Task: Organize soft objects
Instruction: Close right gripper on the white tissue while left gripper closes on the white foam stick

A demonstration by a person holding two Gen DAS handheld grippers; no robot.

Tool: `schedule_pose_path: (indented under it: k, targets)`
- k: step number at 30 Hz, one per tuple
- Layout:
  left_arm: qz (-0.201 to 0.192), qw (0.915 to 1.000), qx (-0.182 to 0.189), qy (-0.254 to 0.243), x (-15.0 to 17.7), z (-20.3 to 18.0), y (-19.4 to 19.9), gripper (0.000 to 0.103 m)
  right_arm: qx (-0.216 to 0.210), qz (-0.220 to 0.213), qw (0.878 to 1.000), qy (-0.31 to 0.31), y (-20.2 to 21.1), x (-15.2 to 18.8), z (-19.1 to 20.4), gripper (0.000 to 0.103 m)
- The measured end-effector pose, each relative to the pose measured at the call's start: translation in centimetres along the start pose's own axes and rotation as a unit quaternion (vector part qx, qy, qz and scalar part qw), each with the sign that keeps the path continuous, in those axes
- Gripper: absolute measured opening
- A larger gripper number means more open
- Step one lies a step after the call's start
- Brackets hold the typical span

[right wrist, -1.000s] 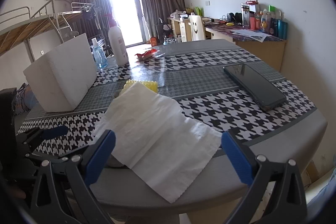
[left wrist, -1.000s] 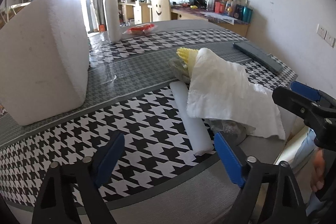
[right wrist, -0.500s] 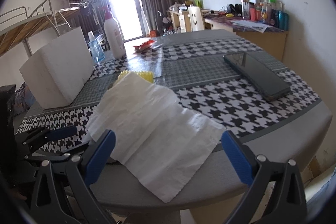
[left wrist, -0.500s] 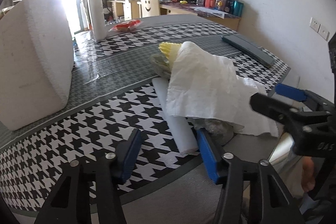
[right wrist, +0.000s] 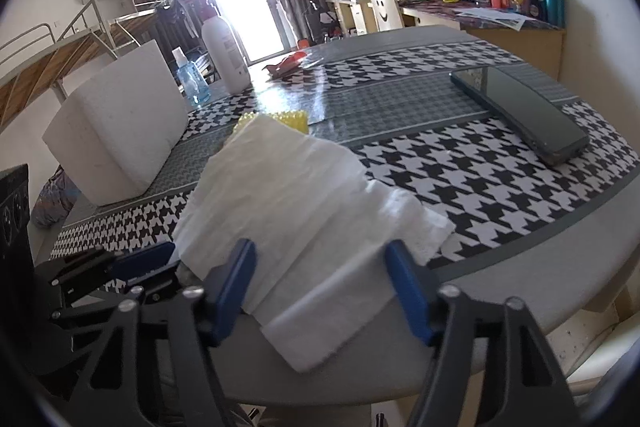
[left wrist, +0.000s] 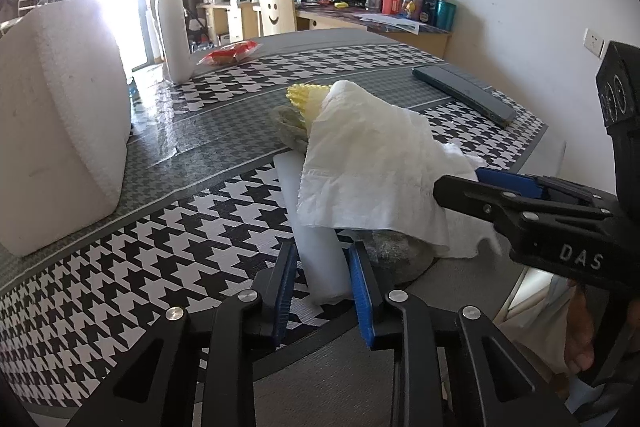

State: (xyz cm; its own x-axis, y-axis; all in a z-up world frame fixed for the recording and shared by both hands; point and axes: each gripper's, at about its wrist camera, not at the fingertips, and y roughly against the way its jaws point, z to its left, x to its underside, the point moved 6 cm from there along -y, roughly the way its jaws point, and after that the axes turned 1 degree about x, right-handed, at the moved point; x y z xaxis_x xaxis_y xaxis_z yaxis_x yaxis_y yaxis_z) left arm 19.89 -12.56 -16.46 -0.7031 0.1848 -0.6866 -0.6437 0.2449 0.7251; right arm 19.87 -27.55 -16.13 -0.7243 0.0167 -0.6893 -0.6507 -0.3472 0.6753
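The white foam roll [left wrist: 320,259] lies on the checked tablecloth [left wrist: 168,239] near the table's front edge, its near end between the blue pads of your left tongs [left wrist: 325,291]. Those jaws have just been closing and now stand narrow; both pads sit at the roll's sides, the right one against it, but you cannot confirm from the left wrist view that the left one presses on it. The roll's far end runs under a white paper towel [left wrist: 372,163].

Your right tongs [right wrist: 326,291] have also just been closing. Their jaws stand about half open, with the near edge of the paper towel [right wrist: 296,211] lying between the pads; neither pad touches it. In the left wrist view the right tongs [left wrist: 460,187] reach over the towel's right corner.

The towel is draped over a heap: a yellow bumpy sponge [left wrist: 306,99] shows at its far end, a grey cloth [left wrist: 288,127] at the left, and a clear plastic wad [left wrist: 394,251] at the front.

Further out, a large white foam block [left wrist: 60,119] stands on the left of the table. A white pump bottle [left wrist: 174,23] and a red packet [left wrist: 232,52] stand at the far side. A dark phone [right wrist: 524,113] lies flat, well apart to the right.
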Motion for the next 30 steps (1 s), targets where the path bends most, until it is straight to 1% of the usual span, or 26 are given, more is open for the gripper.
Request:
schedule_pose_path:
  k: [1,3,5,11,13,14,15,16,17,18,19,22,30]
  targets:
    - [0.000,1.0000,0.000,-0.001,0.0,0.0,0.0,0.029,-0.001,0.001,1.000,-0.001,-0.1,-0.1,0.1,0.061]
    - [-0.001,1.0000,0.001,0.000,0.0,0.0,0.0,0.029,-0.007,0.005,1.000,-0.007,-0.2,-0.2,0.3,0.058]
    - [-0.001,1.0000,0.002,0.000,0.1,0.0,0.1,0.029,-0.012,0.009,1.000,-0.010,-0.5,-0.3,0.5,0.051]
    - [-0.002,1.0000,0.003,0.002,0.0,0.0,0.1,0.028,-0.020,0.017,1.000,-0.009,-0.9,-0.9,1.7,0.050]
    - [-0.002,1.0000,0.003,0.003,0.0,0.0,0.1,0.028,-0.016,0.019,1.000,-0.003,-1.2,-1.0,2.1,0.050]
    - [-0.002,1.0000,0.004,0.004,0.0,0.0,0.1,0.027,-0.014,0.021,1.000,-0.001,-1.4,-1.0,2.2,0.046]
    - [-0.002,1.0000,0.006,0.005,0.0,-0.1,0.1,0.027,-0.011,0.026,1.000,0.000,-1.7,-0.9,2.2,0.039]
    - [-0.003,1.0000,0.007,0.006,0.0,0.0,0.2,0.027,-0.009,0.030,1.000,-0.002,-1.9,-0.8,2.1,0.026]
    - [-0.003,0.9999,0.008,0.008,0.0,0.0,0.2,0.027,-0.006,0.029,1.000,-0.003,-1.9,-0.8,2.0,0.021]
    - [-0.004,0.9999,0.011,0.010,0.0,0.0,0.2,0.027,-0.013,0.030,0.999,-0.003,-1.8,-0.8,2.1,0.017]
    - [-0.004,0.9998,0.014,0.012,0.0,0.0,0.3,0.026,-0.020,0.027,0.999,-0.004,-1.6,-0.8,2.1,0.011]
    - [-0.007,0.9998,0.015,0.014,0.0,0.2,0.6,0.022,-0.022,0.013,1.000,-0.002,-0.7,-1.2,2.1,0.009]
    - [-0.034,0.9991,0.006,0.026,-0.7,1.3,2.8,0.022,-0.036,-0.021,0.999,-0.011,1.5,-2.5,2.1,0.007]
